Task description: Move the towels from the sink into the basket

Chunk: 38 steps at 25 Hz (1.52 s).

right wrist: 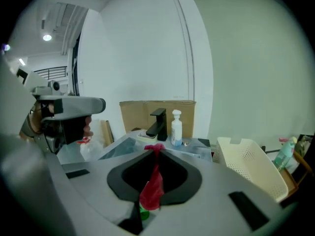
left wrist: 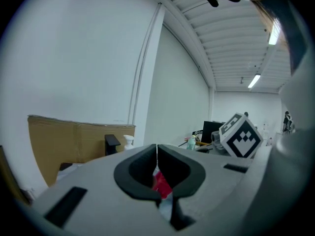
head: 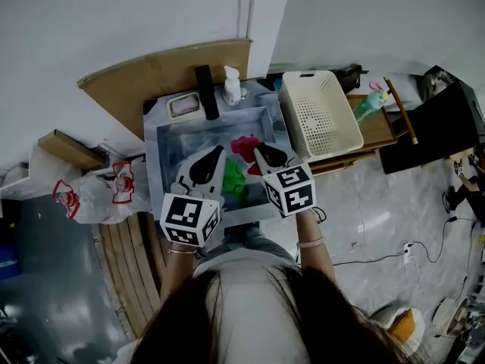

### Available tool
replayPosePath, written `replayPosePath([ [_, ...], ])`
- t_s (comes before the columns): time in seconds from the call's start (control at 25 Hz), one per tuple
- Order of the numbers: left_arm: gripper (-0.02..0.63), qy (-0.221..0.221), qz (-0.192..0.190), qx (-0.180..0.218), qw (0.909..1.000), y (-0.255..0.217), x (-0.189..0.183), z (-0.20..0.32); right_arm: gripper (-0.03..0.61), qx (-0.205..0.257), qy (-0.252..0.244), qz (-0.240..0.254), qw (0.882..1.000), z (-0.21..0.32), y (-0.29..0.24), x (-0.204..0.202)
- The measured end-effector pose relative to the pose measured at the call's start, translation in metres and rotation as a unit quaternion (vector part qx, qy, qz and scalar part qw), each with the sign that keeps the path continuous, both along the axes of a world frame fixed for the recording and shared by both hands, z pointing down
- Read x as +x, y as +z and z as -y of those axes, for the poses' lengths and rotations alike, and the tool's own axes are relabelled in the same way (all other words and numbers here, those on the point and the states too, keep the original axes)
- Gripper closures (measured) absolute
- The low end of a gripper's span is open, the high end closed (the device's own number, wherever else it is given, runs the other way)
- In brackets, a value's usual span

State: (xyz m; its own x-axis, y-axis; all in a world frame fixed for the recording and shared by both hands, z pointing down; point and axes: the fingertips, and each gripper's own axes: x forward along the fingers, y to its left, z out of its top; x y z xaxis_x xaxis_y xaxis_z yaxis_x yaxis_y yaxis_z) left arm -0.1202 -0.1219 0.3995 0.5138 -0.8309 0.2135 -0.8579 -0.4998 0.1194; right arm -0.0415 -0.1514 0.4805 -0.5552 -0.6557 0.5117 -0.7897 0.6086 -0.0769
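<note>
A red towel [head: 244,146] is pinched in my right gripper [head: 261,153] above the steel sink [head: 173,144]. In the right gripper view the red towel [right wrist: 152,183] hangs down between the shut jaws of the right gripper [right wrist: 154,148]. A green towel [head: 233,180] lies in the sink below both grippers, and a bit of this green towel [right wrist: 143,214] shows under the red one. My left gripper [head: 215,153] hovers beside the right one over the sink, and in its own view the left gripper [left wrist: 157,147] has its jaws shut with nothing gripped. The cream basket [head: 318,112] stands right of the sink.
A black faucet [head: 205,91], a soap bottle [head: 232,86] and a soap dish [head: 184,105] line the sink's back edge. Cardboard [head: 151,74] leans on the wall behind. A plastic bag [head: 98,192] lies left of the sink, and a wooden shelf [head: 379,131] is under the basket.
</note>
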Motion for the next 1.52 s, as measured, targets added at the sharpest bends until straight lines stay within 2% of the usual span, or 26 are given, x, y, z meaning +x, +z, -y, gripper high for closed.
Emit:
replayPosePath([
  [0.32, 0.603, 0.010, 0.001, 0.013, 0.9999, -0.012, 0.013, -0.003, 0.529, 0.040, 0.001, 0.016, 0.999, -0.005, -0.039, 0.009],
  [0.72, 0.603, 0.025, 0.005, 0.018, 0.9995, -0.017, 0.040, 0.000, 0.529, 0.082, 0.021, 0.024, 0.996, -0.001, -0.068, 0.040],
  [0.96, 0.603, 0.044, 0.006, 0.020, 0.9988, -0.018, 0.065, 0.003, 0.529, 0.085, 0.043, 0.038, 0.995, 0.003, -0.071, 0.067],
  [1.52, 0.603, 0.089, 0.008, 0.020, 0.9958, -0.017, 0.119, 0.020, 0.529, 0.092, 0.105, 0.030, 0.990, 0.019, -0.072, 0.137],
])
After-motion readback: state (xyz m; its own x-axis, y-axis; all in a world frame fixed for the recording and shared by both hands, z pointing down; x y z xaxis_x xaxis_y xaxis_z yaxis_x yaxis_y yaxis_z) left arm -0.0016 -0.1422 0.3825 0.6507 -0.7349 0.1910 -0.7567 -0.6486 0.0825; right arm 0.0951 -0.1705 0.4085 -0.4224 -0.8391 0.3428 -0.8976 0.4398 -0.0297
